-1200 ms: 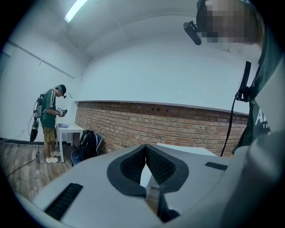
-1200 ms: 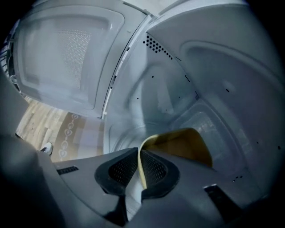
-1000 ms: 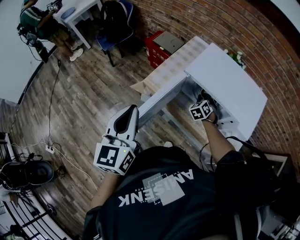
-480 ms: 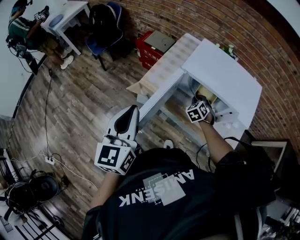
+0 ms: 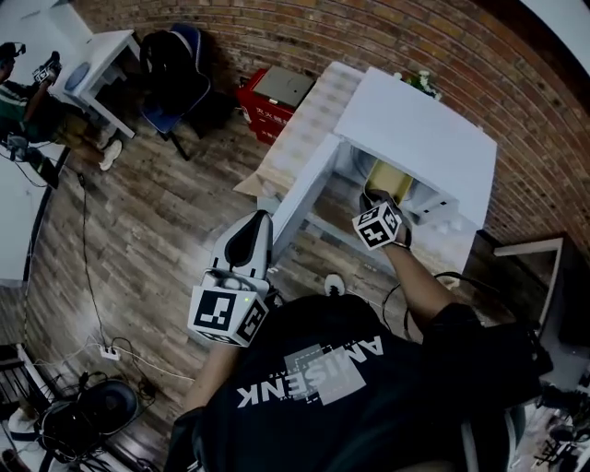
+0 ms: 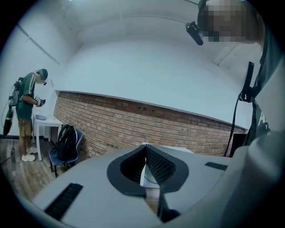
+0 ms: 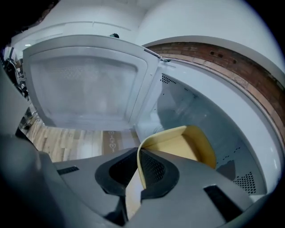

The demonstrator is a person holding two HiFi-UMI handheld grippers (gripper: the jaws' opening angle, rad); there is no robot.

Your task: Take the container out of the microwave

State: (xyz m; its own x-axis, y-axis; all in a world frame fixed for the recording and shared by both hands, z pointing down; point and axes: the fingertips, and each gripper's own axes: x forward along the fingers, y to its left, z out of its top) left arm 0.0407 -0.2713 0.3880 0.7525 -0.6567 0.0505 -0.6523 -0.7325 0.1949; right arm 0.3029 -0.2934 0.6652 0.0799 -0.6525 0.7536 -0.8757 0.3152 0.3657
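The white microwave [image 5: 415, 129] stands with its door [image 5: 300, 198] swung open to the left. A yellow container [image 5: 387, 180] shows at the mouth of its cavity. My right gripper [image 5: 371, 201] reaches into the opening and is shut on the container's near rim. In the right gripper view the container [image 7: 189, 144] tilts inside the white cavity [image 7: 200, 102], its thin rim pinched between the pads of the right gripper [image 7: 139, 155], with the door [image 7: 84, 89] at left. My left gripper [image 5: 253, 226] hangs apart over the floor, left of the door, shut on nothing; the left gripper [image 6: 145, 153] faces the brick wall.
The microwave sits on a light table [image 5: 309, 124] against a brick wall [image 5: 277, 28]. A red box [image 5: 277, 97], a chair with a black backpack [image 5: 175, 64] and a white desk [image 5: 97, 55] stand beyond. A person [image 6: 26, 111] stands far left. Cables [image 5: 111, 350] lie on the wooden floor.
My right gripper has drawn back toward me with the yellow container, which now shows more at the microwave's mouth. The left gripper has hardly moved. The head view has shifted.
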